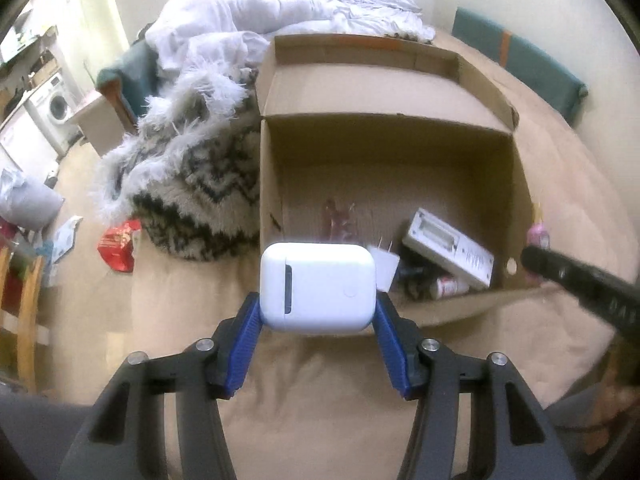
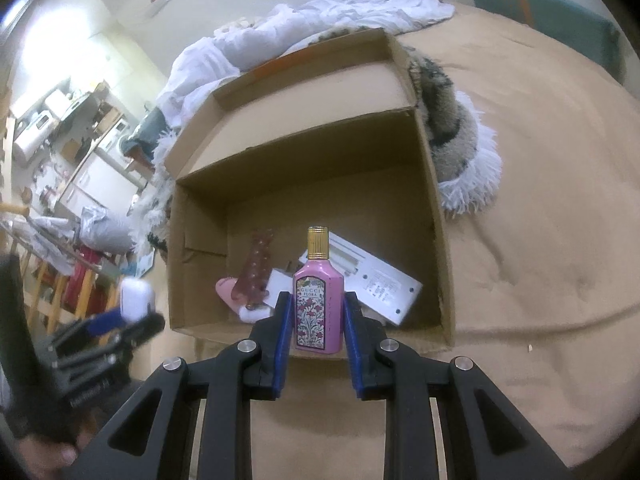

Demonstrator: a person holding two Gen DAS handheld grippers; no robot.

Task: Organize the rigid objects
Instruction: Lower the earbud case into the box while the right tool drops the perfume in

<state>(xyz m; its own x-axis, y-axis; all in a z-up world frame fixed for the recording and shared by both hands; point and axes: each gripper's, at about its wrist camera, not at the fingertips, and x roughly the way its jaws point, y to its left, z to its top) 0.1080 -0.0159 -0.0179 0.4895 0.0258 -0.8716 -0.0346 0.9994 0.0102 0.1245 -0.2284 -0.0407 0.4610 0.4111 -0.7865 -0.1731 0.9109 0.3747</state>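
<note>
Above the bed: both hands hover at the near rim of the open cardboard box (image 1: 516, 168), which sits on the tan bed cover (image 2: 540, 240).
Left gripper (image 1: 318, 312): fingers clamped on the white case (image 1: 318, 288), held at the near left corner.
Right gripper (image 2: 318, 322): fingers clamped on the pink perfume bottle (image 2: 319, 308), upright.
Bottle risk: glass, likely; released high, it could strike the white device (image 2: 380, 280) below and crack.
Case risk: smooth and rounded; it may slip, or land outside.
Crowding risk: both grippers close, could bump.
</note>
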